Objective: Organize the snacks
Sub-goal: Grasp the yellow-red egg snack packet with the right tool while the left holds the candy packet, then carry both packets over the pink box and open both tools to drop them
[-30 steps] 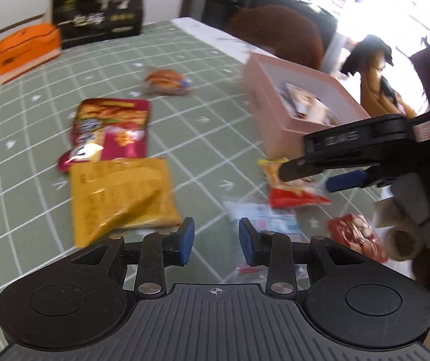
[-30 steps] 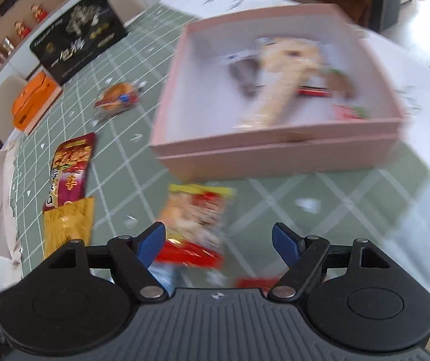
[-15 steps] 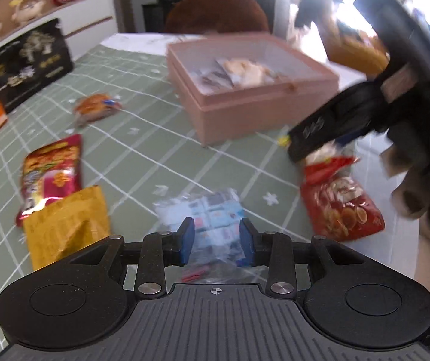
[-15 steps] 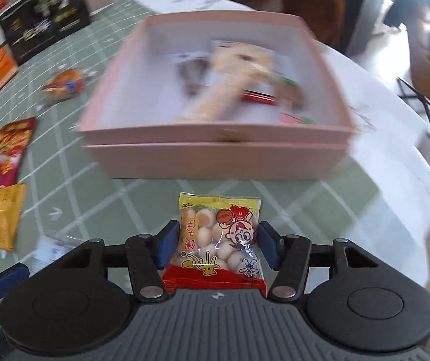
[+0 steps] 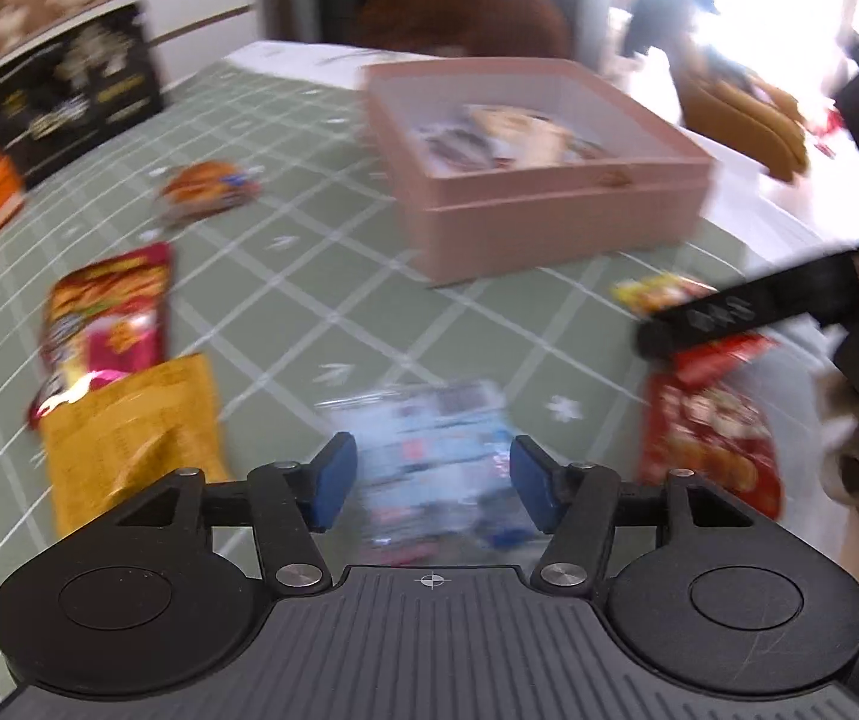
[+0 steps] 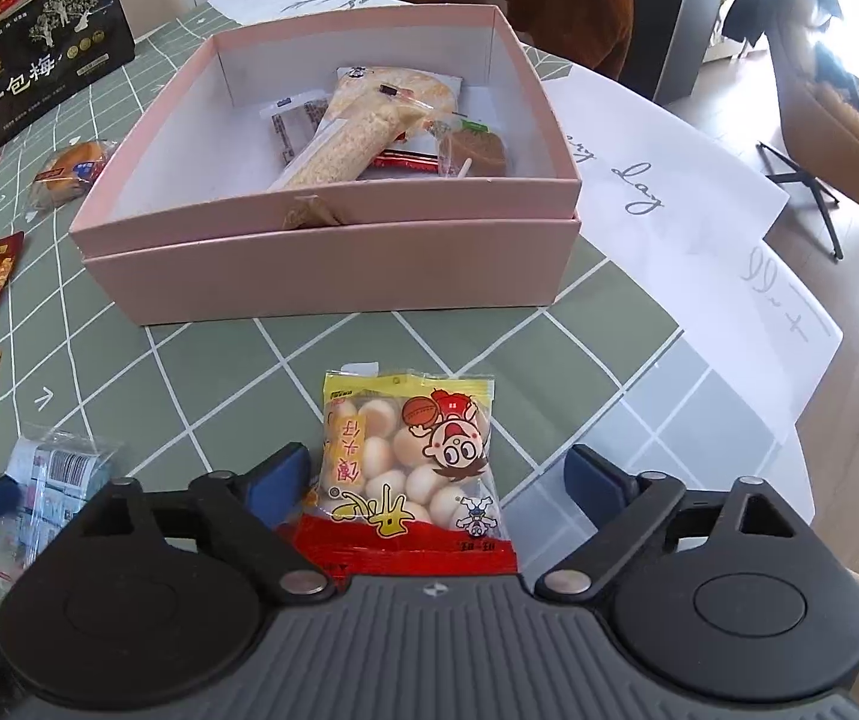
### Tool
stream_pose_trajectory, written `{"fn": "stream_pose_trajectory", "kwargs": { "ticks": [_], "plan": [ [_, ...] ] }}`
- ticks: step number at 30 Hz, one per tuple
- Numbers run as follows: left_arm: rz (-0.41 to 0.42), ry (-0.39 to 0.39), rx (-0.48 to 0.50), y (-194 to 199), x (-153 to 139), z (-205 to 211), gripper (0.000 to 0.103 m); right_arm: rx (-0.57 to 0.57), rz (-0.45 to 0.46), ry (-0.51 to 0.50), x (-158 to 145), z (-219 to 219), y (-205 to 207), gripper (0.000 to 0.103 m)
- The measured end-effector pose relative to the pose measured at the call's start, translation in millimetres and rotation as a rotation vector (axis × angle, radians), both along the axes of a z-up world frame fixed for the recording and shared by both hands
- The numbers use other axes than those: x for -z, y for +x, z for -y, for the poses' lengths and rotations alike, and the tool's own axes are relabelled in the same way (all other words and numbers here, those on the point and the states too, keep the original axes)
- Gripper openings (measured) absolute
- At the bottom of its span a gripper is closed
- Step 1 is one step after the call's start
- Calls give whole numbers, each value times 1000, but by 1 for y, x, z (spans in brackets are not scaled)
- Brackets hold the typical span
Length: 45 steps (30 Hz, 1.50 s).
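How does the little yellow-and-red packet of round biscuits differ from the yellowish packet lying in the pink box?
The biscuit packet lies on the green checked tablecloth in front of the pink box; the long packet lies inside it. The biscuit packet is short, with a cartoon face and a red band; the long packet is slender, pale and grainy. The biscuit packet lies alone; the long packet rests on other snacks. Both are sealed wrappers.

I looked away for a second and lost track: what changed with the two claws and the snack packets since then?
Both claws came in over packets and their jaws are opening: the left claw straddles the clear blue-printed packet, the right claw the yellow-and-red ball-snack packet. Neither is gripped. The pink box and the other snacks stayed put.
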<state>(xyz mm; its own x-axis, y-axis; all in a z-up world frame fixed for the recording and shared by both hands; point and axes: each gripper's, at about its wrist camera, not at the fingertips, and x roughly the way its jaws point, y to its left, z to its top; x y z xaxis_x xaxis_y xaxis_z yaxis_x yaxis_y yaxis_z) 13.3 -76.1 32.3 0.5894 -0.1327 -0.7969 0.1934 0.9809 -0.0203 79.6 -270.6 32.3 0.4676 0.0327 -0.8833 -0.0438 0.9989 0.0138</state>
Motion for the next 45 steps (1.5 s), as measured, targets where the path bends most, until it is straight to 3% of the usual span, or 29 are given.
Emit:
{"fn": "stream_pose_trajectory", "kwargs": {
  "ticks": [4, 7, 20, 28, 33, 37, 42, 45],
  "plan": [
    [-45, -89, -42, 5, 3, -17, 63, 12, 11, -1, 2, 4, -4, 103],
    [-63, -131, -26, 9, 4, -18, 64, 24, 27, -4, 3, 3, -8, 103],
    [-27, -82, 49, 19, 6, 10, 68, 24, 60, -2, 5, 3, -14, 103],
    [17, -66, 118, 19, 8, 21, 70, -11, -3, -4, 2, 4, -4, 103],
    [9, -71, 66, 25, 10, 13, 79, -33, -28, 0, 1, 8, -5, 103],
    [-2, -78, 122, 26, 11, 22, 77, -37, -29, -2, 1, 10, -7, 103],
    [23, 17, 187, 26, 19, 40, 78, -34, -35, -1, 1, 10, -7, 103],
    [23, -17, 160, 28, 18, 31, 69, -33, -37, 2, 0, 11, -8, 102]
  ]
}}
